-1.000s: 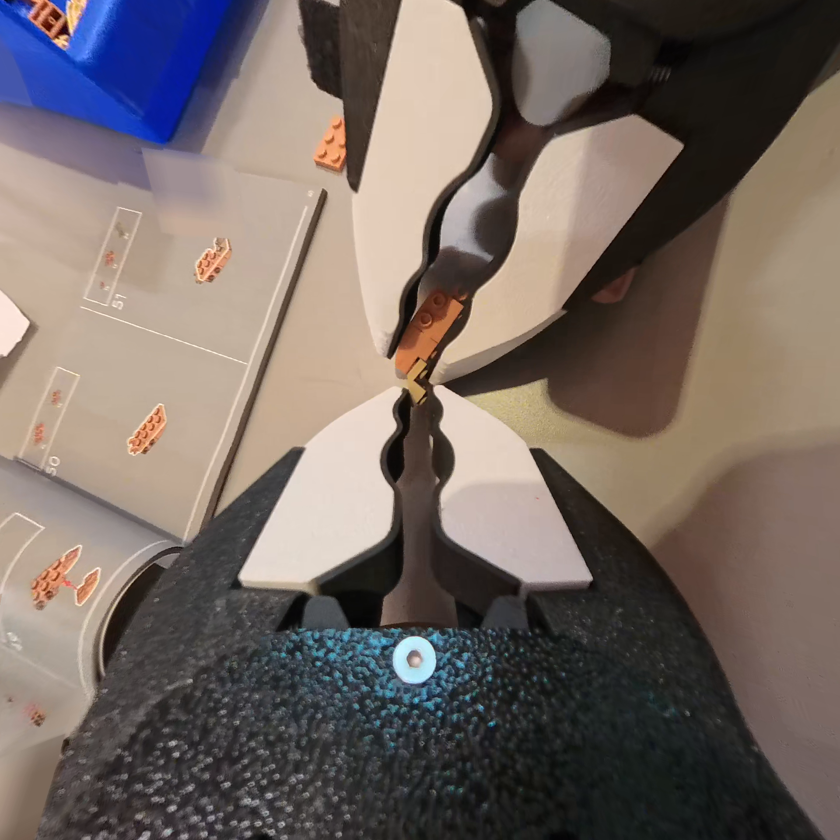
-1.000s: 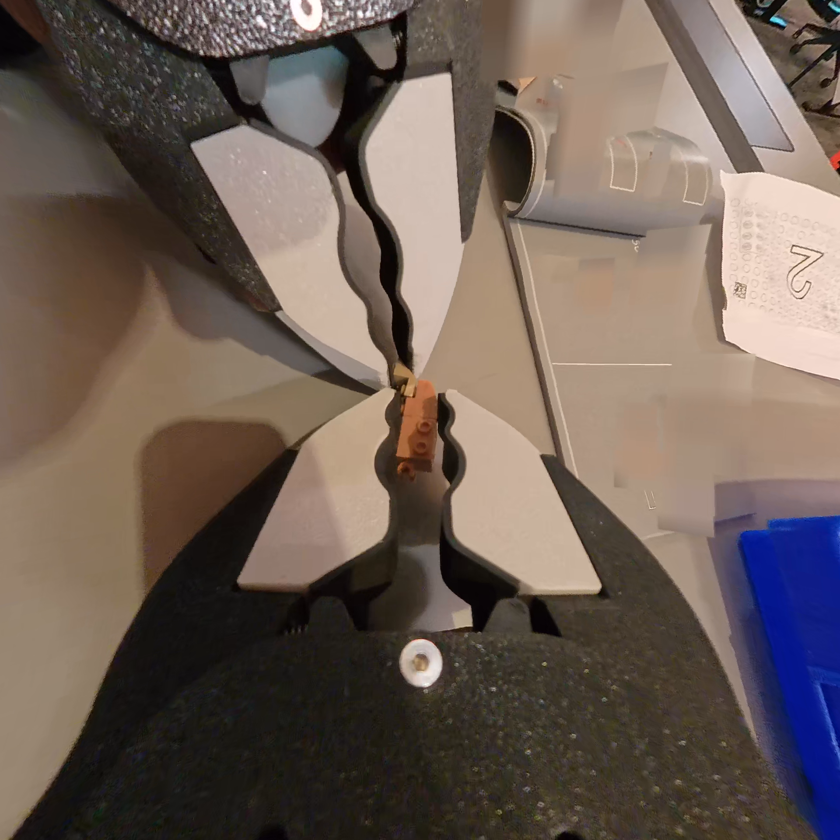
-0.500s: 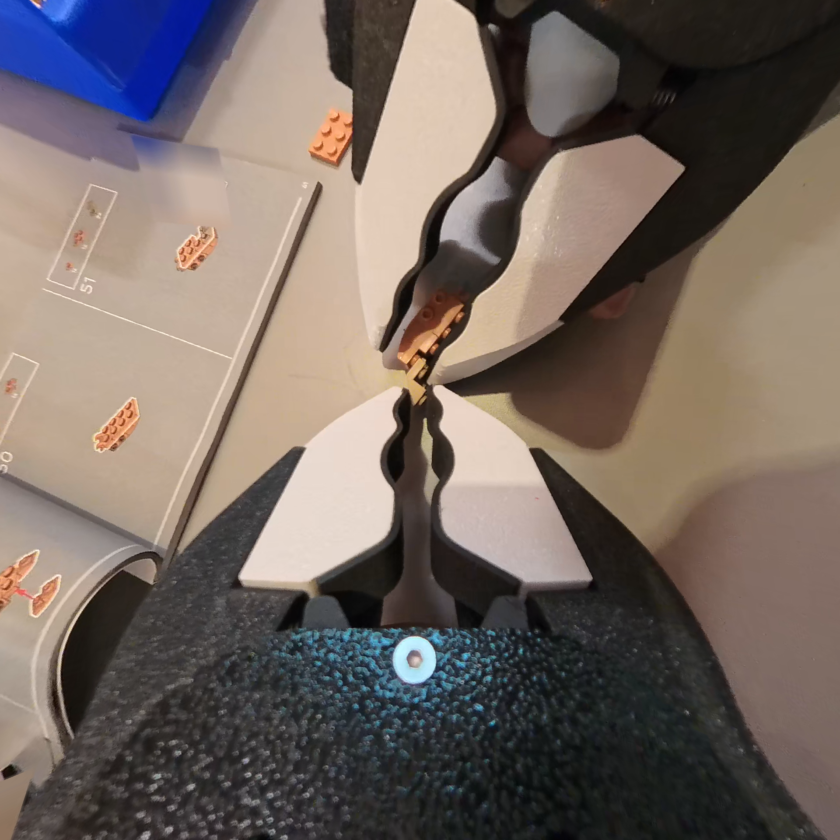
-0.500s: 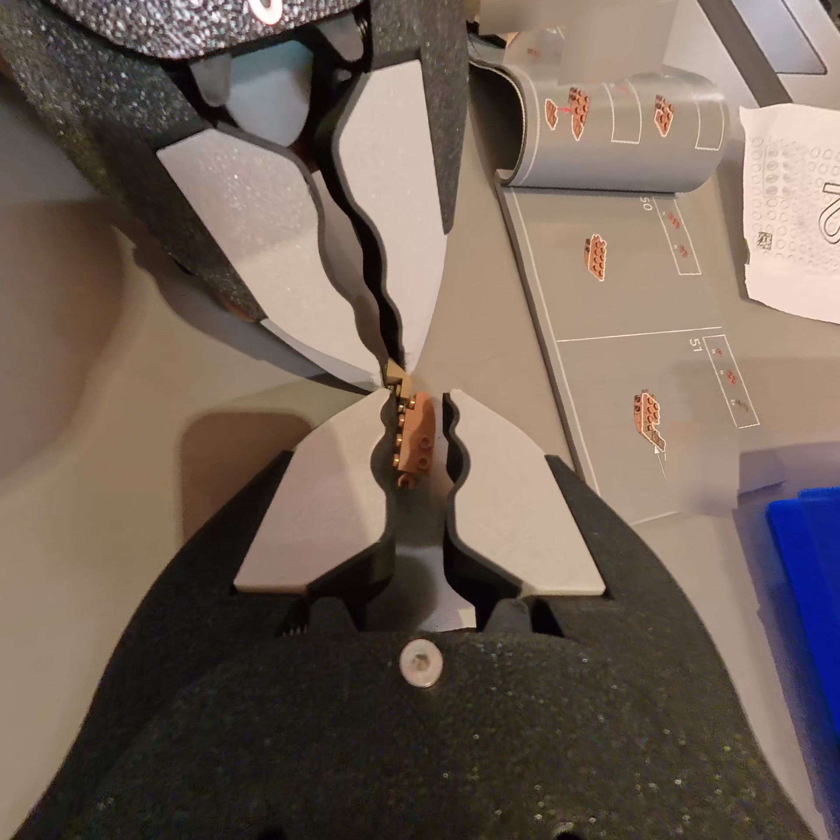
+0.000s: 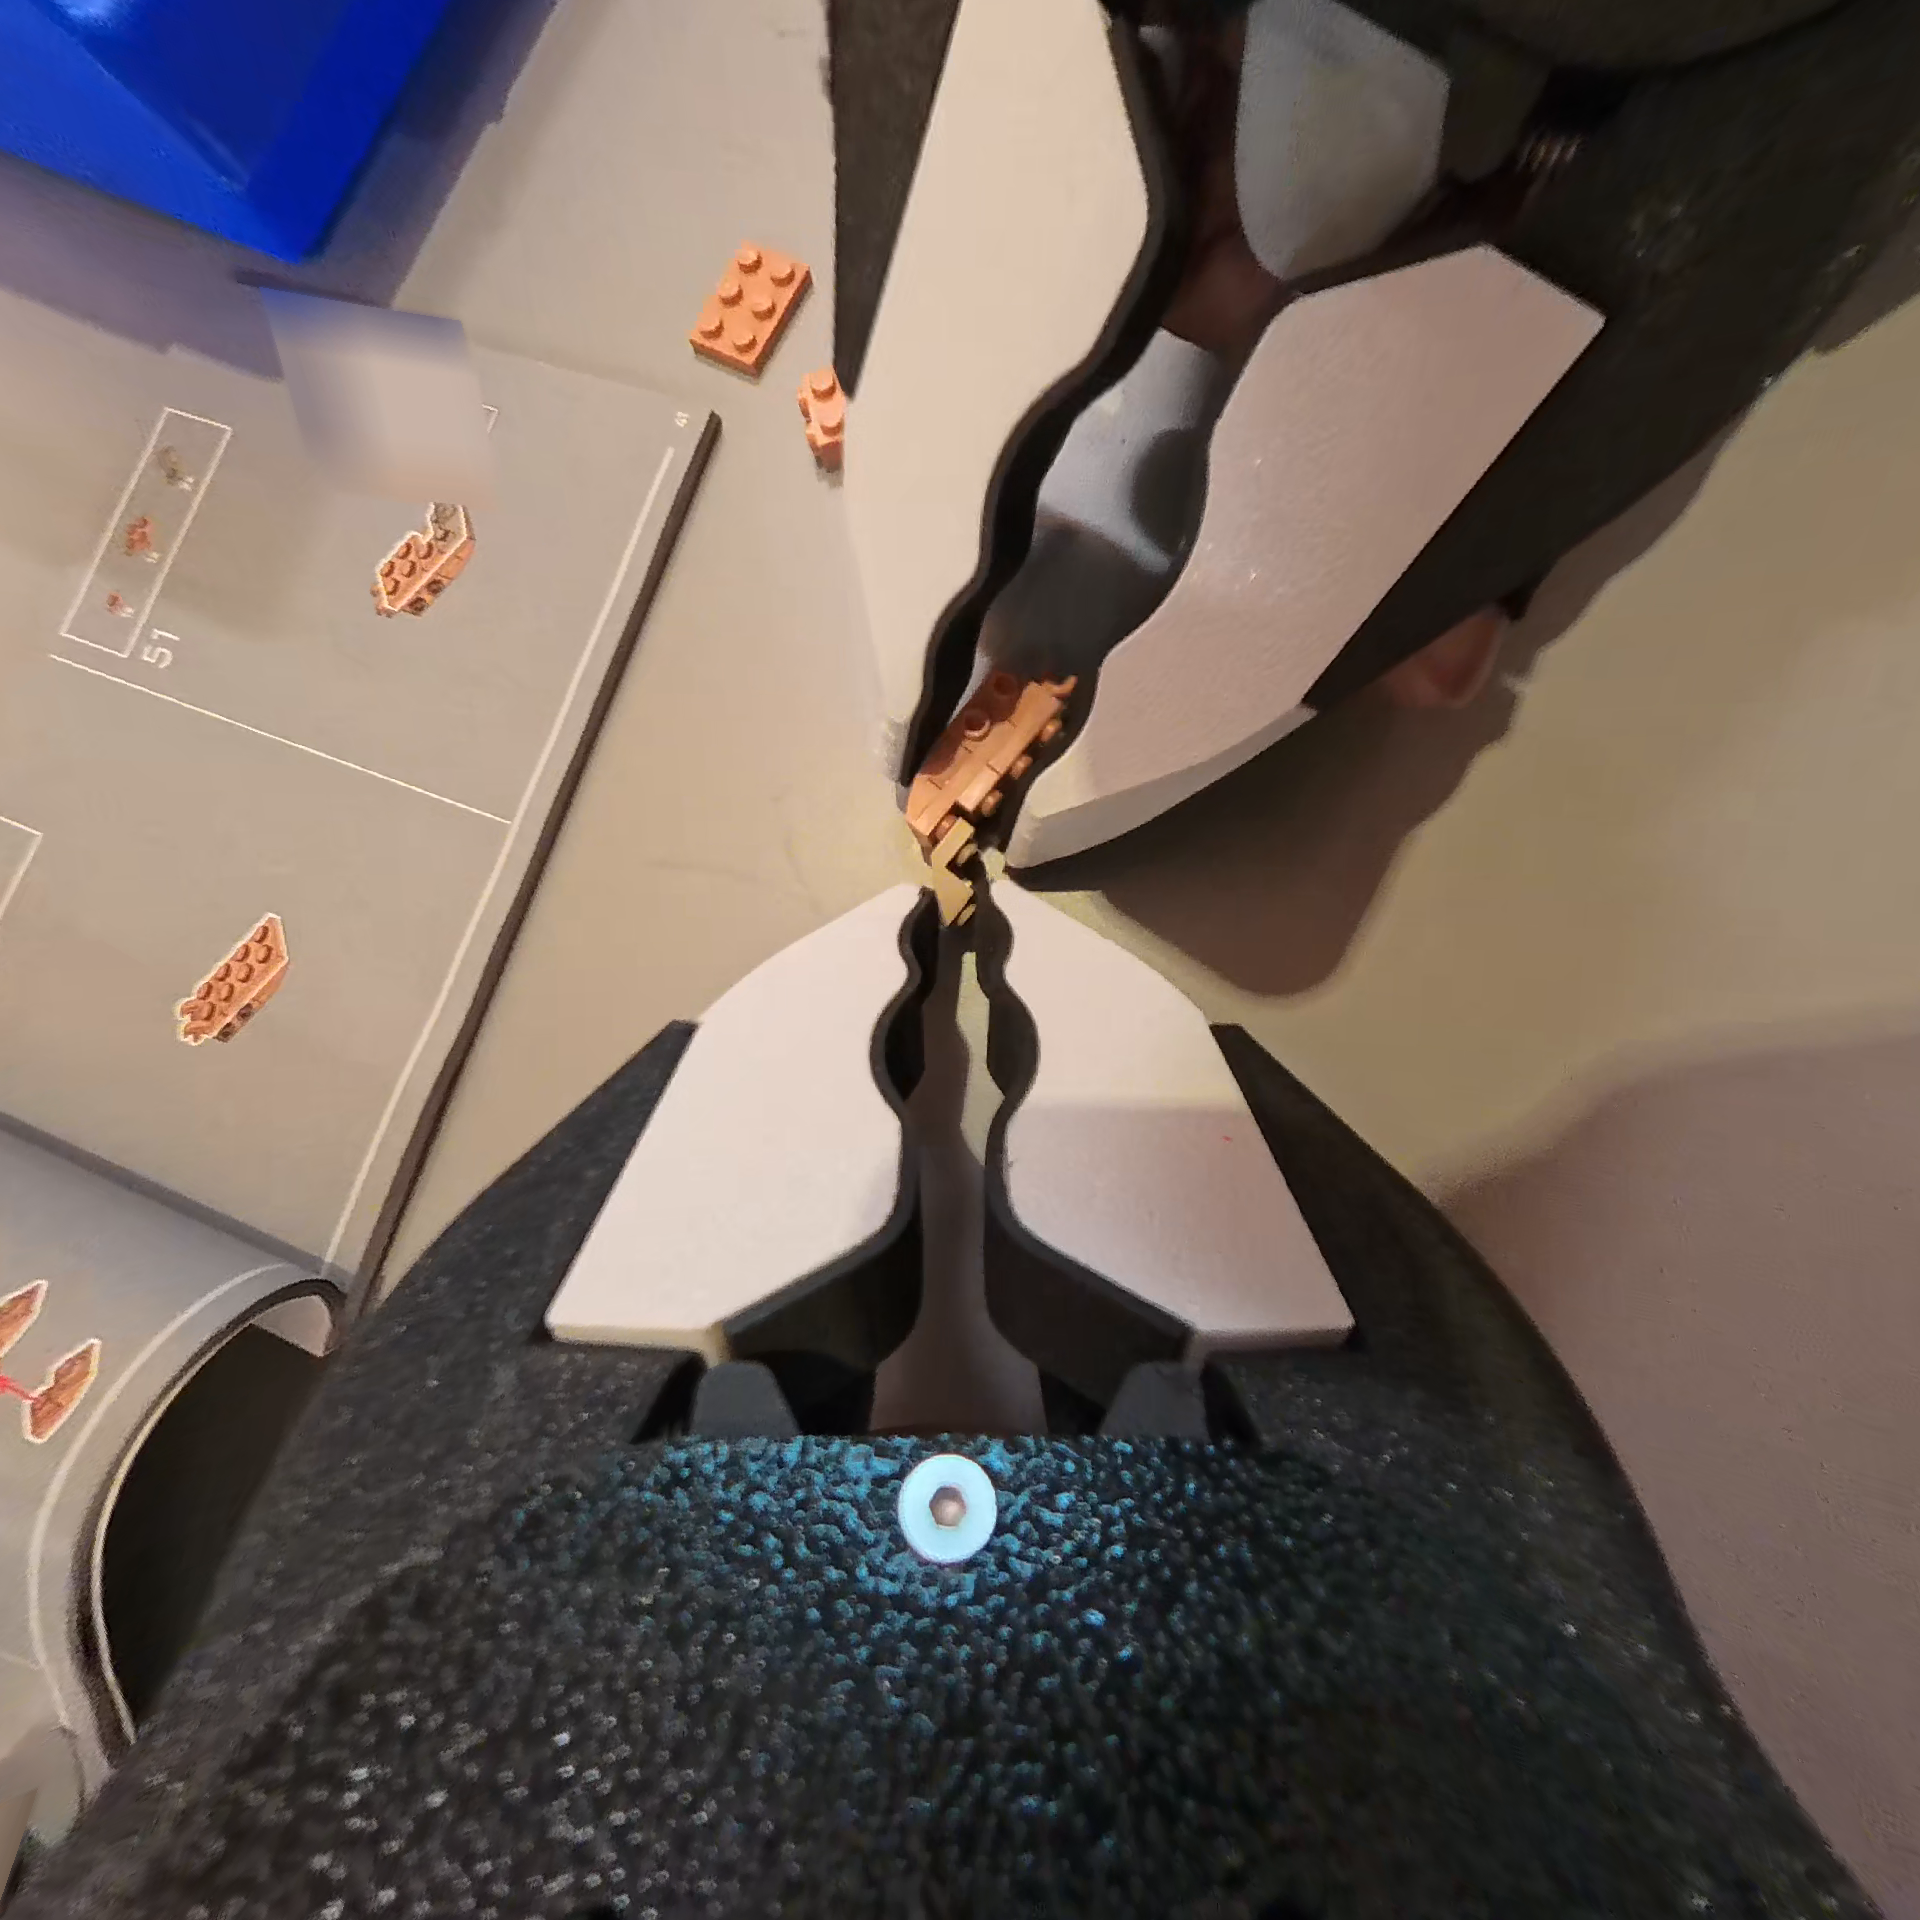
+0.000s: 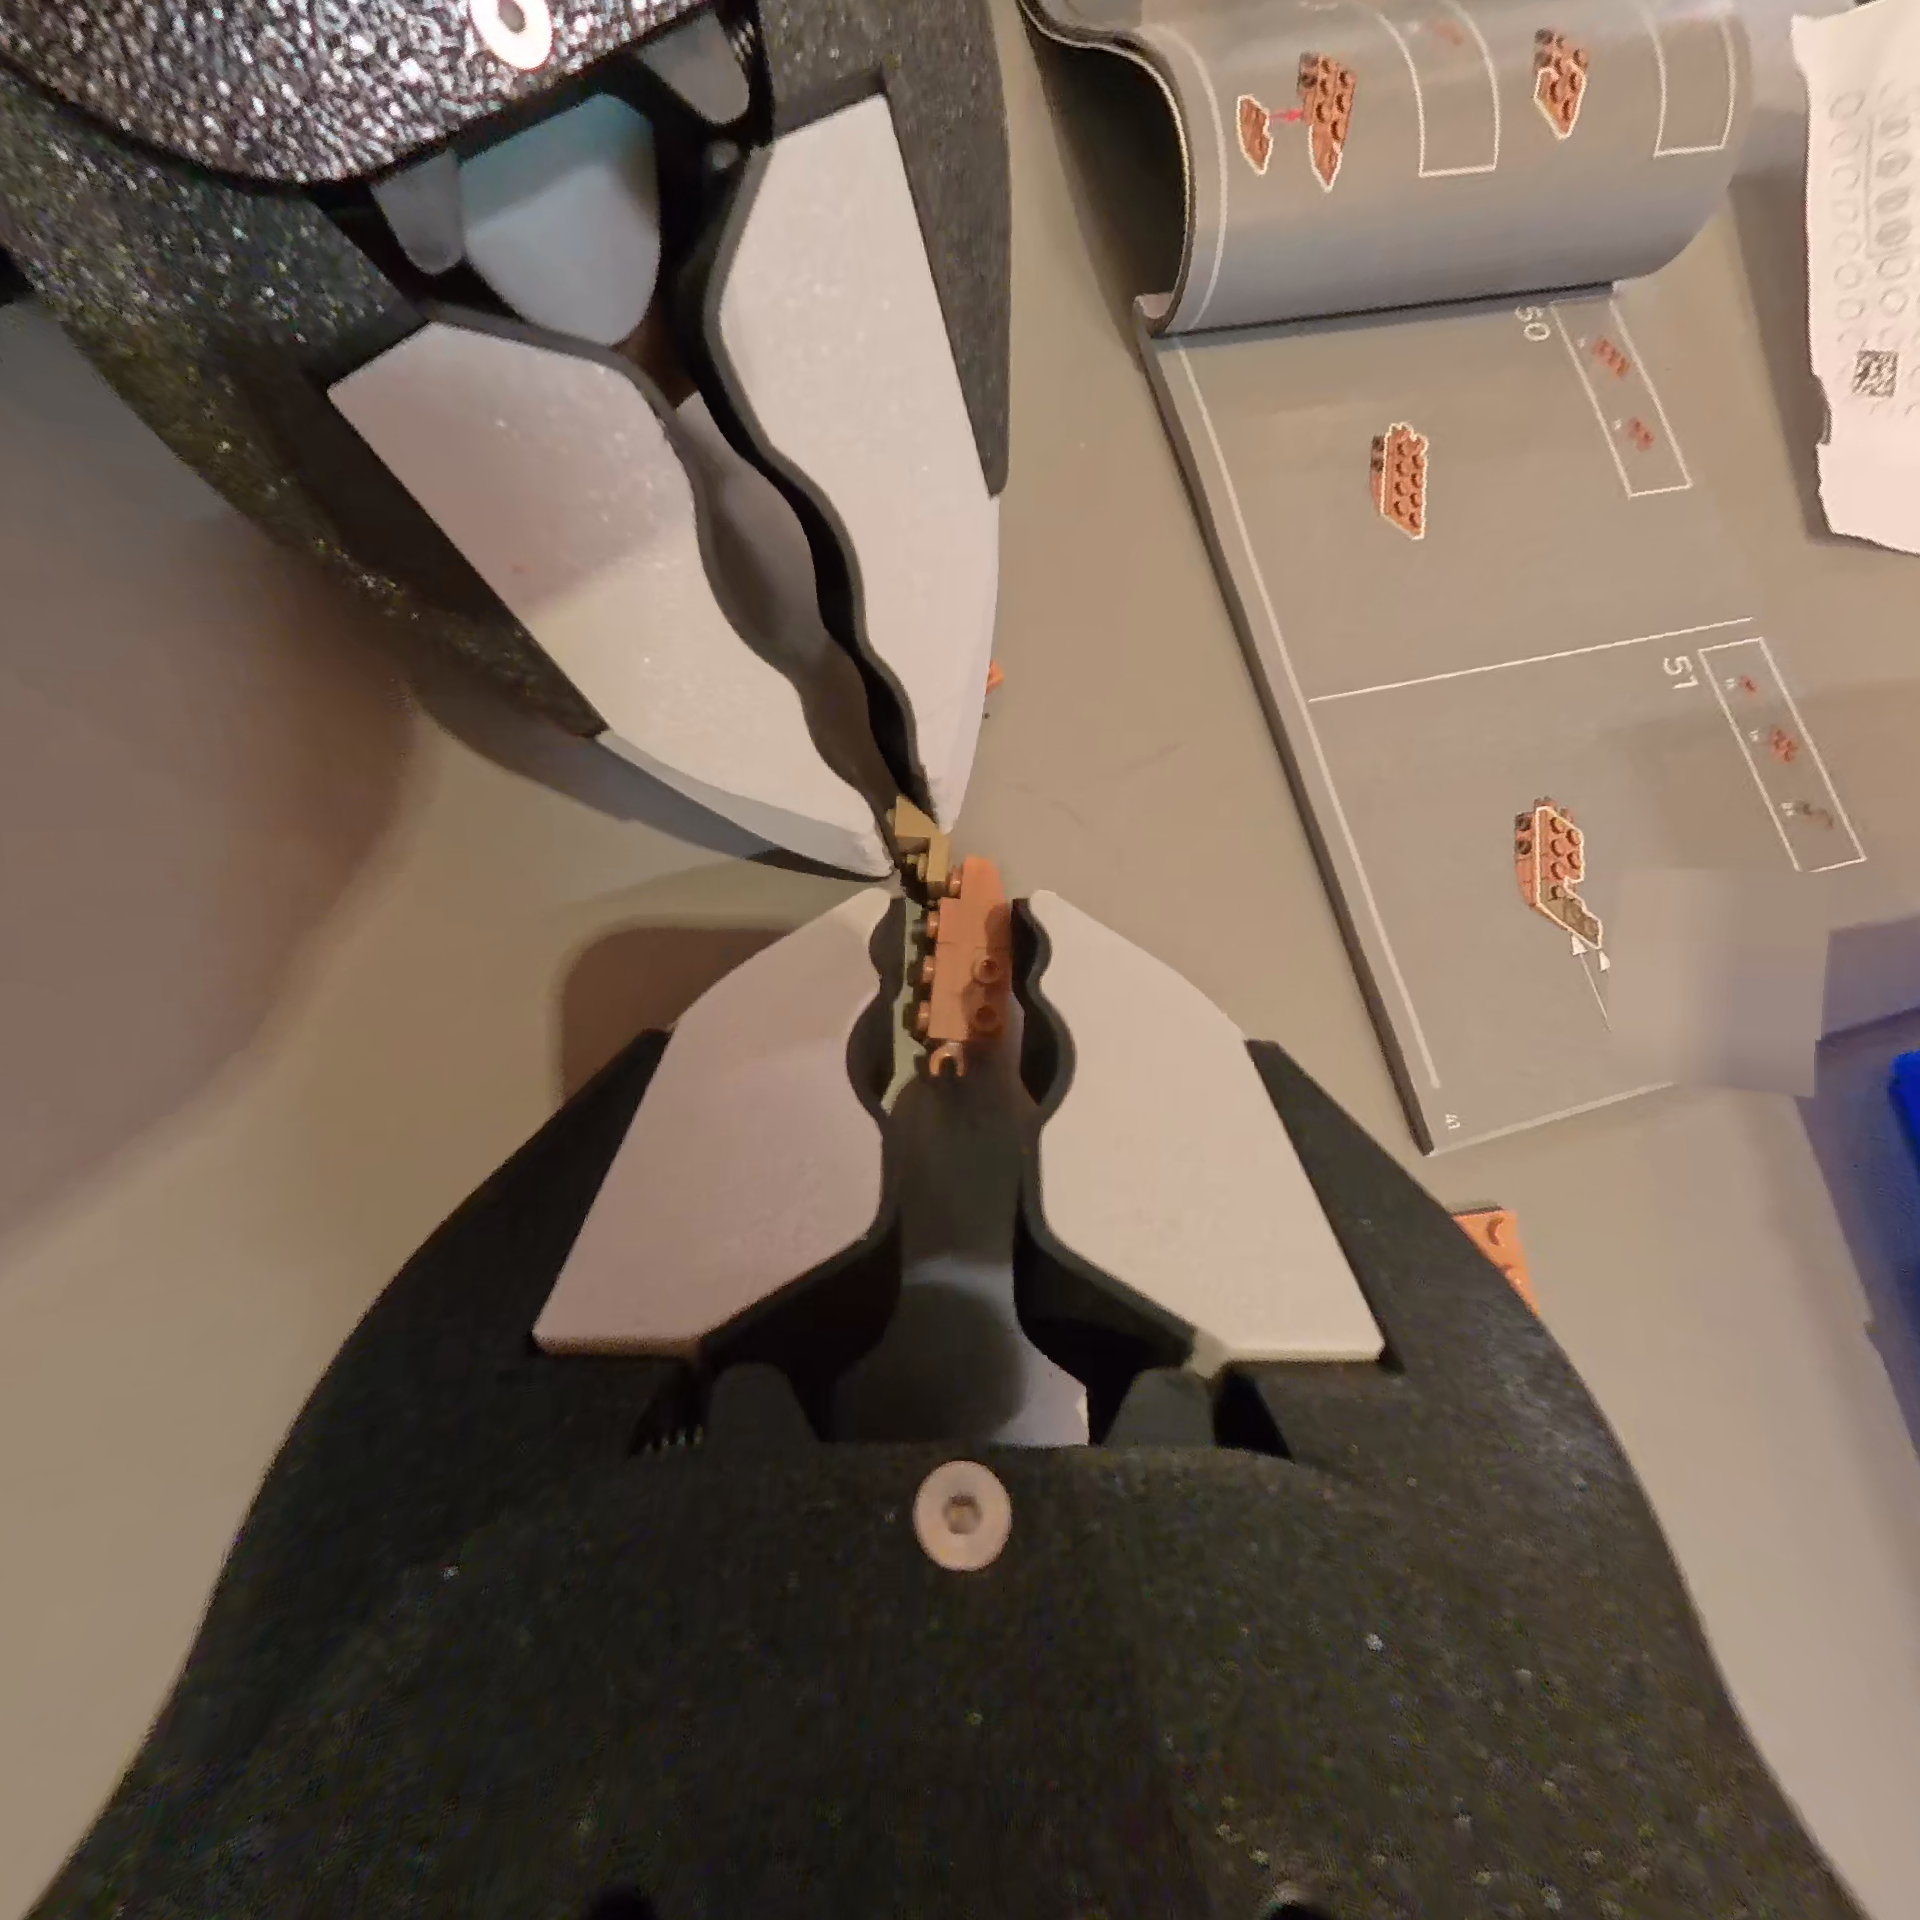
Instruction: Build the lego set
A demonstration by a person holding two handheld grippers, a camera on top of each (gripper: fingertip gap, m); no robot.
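A: What is each gripper holding?

B: The left gripper (image 5: 958,902) has its fingers clamped on a small tan piece (image 5: 953,883). The right gripper (image 6: 961,940) is clamped on an orange brick assembly (image 6: 966,977), held above the table (image 6: 260,1039), and the two parts touch tip to tip.

A: How should they be mated?

B: I'd line up the studs squarely and press straight, keeping both grips firm.

A: And the counts?

B: Two loose orange bricks (image 5: 750,305) lie on the table, beside one open booklet (image 5: 312,779), one blue bin (image 5: 156,104) and one white sheet (image 6: 1865,260).
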